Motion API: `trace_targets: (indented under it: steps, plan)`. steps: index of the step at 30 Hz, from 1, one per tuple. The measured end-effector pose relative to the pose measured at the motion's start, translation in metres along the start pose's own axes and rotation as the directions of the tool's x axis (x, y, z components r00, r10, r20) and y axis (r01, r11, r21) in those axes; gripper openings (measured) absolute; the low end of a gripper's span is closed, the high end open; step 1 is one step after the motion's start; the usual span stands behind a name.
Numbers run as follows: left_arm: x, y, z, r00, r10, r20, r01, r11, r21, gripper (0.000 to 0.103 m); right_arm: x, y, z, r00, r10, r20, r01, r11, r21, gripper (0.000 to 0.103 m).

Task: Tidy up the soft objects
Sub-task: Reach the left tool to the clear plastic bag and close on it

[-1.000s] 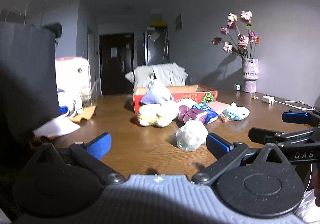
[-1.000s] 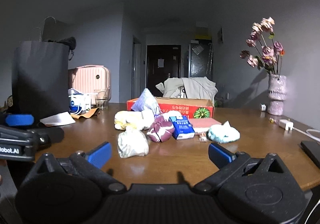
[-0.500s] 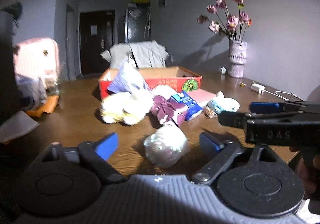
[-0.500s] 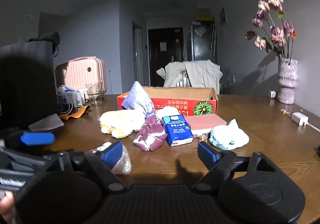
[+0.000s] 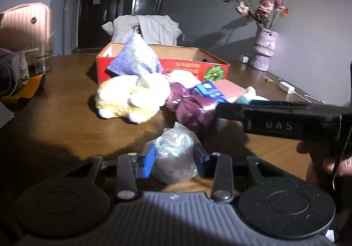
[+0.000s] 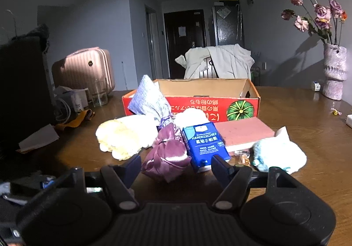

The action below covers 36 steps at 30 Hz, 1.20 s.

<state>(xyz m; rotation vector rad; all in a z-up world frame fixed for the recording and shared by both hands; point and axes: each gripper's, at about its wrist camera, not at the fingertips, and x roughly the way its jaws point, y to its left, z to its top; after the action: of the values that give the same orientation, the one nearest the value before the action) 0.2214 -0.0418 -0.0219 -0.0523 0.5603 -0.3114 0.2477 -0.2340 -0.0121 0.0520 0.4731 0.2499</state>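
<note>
We are looking first at the red cardboard box sitting open on the table; its inside is mostly hidden from us, and only a dark strip is showing near the back wall. A striped cloth pouch is leaning against its front left corner, outside it.

On the left, our left gripper is closing its blue pads on a soft bundle in a clear plastic bag, which is resting on the table just in front of the pile. On the right, our right gripper is hanging wide open, holding nothing, with a purple pouch and a blue pack of tissues lying between and just beyond its fingers.

Running left to right, the pile is showing a yellow and white plush toy, the purple pouch, the tissue pack, a pink slab and a pale blue cloth.

Half a second ago the left gripper was standing wide around the bag; now it is pinching it. The right gripper was further back and to the left; now it is facing the purple pouch.

The table is dark brown wood. On its left side a pink case and a drinking glass are standing, a jacket is draping over a chair behind, and a vase of dried roses is standing at the right.
</note>
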Motion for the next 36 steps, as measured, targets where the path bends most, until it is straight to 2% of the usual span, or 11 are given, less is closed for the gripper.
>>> trace_targets:
  steps: [5, 9, 11, 12, 16, 20, 22, 24, 31, 36]
  plan:
    - [0.004, 0.016, 0.009, 0.999, 0.039, 0.008, -0.039, 0.999, -0.027, 0.041, 0.014, -0.014, 0.002, 0.998, -0.058, -0.034, 0.059, 0.998, 0.017, 0.070]
    - [0.006, 0.018, 0.015, 0.999, 0.030, 0.015, -0.029, 0.999, -0.033, 0.058, 0.022, -0.027, 0.007, 0.992, -0.112, -0.048, 0.113, 0.994, 0.010, 0.069]
    - [0.008, 0.016, 0.016, 0.999, 0.038, 0.010, -0.038, 0.999, -0.026, 0.071, 0.028, -0.033, 0.010, 0.990, -0.127, -0.065, 0.127, 0.992, 0.005, 0.068]
    - [0.010, 0.016, 0.017, 0.999, 0.044, 0.009, -0.044, 0.999, -0.024, 0.072, 0.032, -0.036, 0.011, 0.988, -0.134, -0.078, 0.135, 0.991, 0.000, 0.064]
    - [0.019, 0.014, 0.018, 0.999, 0.047, -0.014, -0.047, 0.999, -0.019, 0.069, 0.053, -0.048, 0.013, 0.978, -0.148, -0.146, 0.148, 0.989, -0.011, 0.050]
    - [0.027, 0.015, 0.021, 0.998, 0.049, -0.036, -0.050, 0.998, -0.027, 0.051, 0.061, -0.057, 0.011, 0.971, -0.154, -0.184, 0.156, 0.988, -0.004, 0.045]
    - [0.029, 0.016, 0.021, 0.998, 0.048, -0.042, -0.049, 0.998, -0.029, 0.048, 0.065, -0.061, 0.010, 0.968, -0.151, -0.202, 0.155, 0.988, 0.001, 0.039]
    - [0.029, 0.015, 0.021, 0.998, 0.048, -0.039, -0.049, 0.998, -0.027, 0.046, 0.068, -0.065, 0.009, 0.965, -0.143, -0.218, 0.150, 0.989, 0.015, 0.027]
    - [0.014, 0.013, 0.020, 0.999, 0.053, -0.013, -0.053, 0.998, -0.026, 0.044, 0.057, -0.061, 0.006, 0.971, -0.124, -0.204, 0.133, 0.991, 0.029, 0.023]
    - [-0.005, 0.009, 0.020, 0.998, 0.063, 0.026, -0.062, 0.998, -0.016, 0.044, 0.031, -0.046, -0.002, 0.977, -0.100, -0.187, 0.105, 0.994, 0.018, 0.023]
